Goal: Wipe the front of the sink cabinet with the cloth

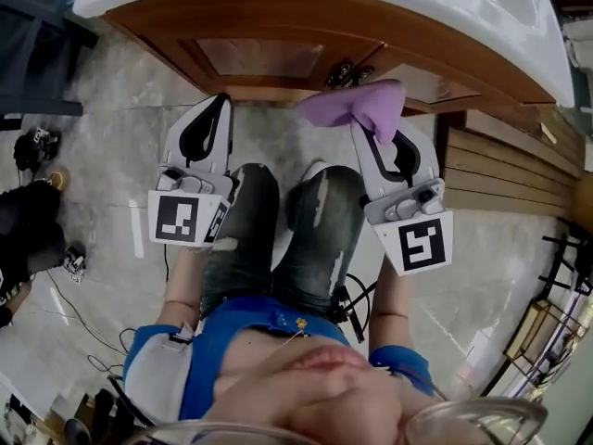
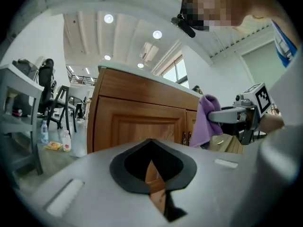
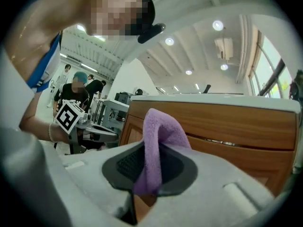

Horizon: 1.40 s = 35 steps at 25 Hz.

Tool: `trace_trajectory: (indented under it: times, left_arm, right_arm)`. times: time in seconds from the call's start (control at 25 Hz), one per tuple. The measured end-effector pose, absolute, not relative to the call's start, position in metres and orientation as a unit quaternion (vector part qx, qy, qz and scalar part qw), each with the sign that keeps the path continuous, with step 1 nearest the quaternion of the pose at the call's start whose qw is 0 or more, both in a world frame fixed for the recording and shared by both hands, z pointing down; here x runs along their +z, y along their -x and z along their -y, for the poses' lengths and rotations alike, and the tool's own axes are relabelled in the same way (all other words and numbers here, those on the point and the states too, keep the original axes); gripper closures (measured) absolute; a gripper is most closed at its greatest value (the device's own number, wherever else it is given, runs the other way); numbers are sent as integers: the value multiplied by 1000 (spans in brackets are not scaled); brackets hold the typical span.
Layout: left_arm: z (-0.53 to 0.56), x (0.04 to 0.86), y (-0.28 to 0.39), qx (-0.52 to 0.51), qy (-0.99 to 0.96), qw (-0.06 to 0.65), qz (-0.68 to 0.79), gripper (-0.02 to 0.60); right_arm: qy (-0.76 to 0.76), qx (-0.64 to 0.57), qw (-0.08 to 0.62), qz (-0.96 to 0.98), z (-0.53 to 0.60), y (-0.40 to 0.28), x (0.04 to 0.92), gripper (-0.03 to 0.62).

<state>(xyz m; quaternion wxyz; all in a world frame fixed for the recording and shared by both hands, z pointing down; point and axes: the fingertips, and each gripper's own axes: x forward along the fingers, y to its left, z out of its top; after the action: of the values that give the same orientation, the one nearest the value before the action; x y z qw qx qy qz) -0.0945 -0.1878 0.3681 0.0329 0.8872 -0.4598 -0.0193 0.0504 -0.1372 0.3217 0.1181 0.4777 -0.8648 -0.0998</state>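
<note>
Cloth (image 1: 357,105) is pinched in your right gripper (image 3: 149,174), bunched forward to meet the sink cabinet front (image 1: 250,58) first; your left gripper (image 1: 215,105), closed and empty, hangs aside.

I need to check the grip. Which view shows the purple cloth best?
The right gripper view: the cloth fills the centre, clamped in the jaws of the right gripper, with the cabinet behind. The head view shows it from above, bunched at the gripper's tip. The left gripper view shows it small, from the side.

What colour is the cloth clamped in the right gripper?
Light purple. The cloth shows best in the right gripper view, pinched between the jaws.
</note>
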Motion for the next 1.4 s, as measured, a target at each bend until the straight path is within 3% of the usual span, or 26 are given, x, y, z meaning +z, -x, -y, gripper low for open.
trace_trajectory:
  times: [0.32,0.56,0.88,1.4]
  left_arm:
    - [166,354,118,-57,-899,-10,433,581]
    - [162,349,126,-70,-904,-11,421,581]
    - [159,363,133,-67,-906,-4,417,581]
    - [160,367,148,-92,-897,39,430,581]
  right_arm:
    - [-482,-147,135,853,146,-46,306,533]
    - [-450,-136,235,851,183,-40,321,533]
    - [-485,-128,258,826,205,-45,319,533]
    - [-504,-152,190,828,203,-47,317,531]
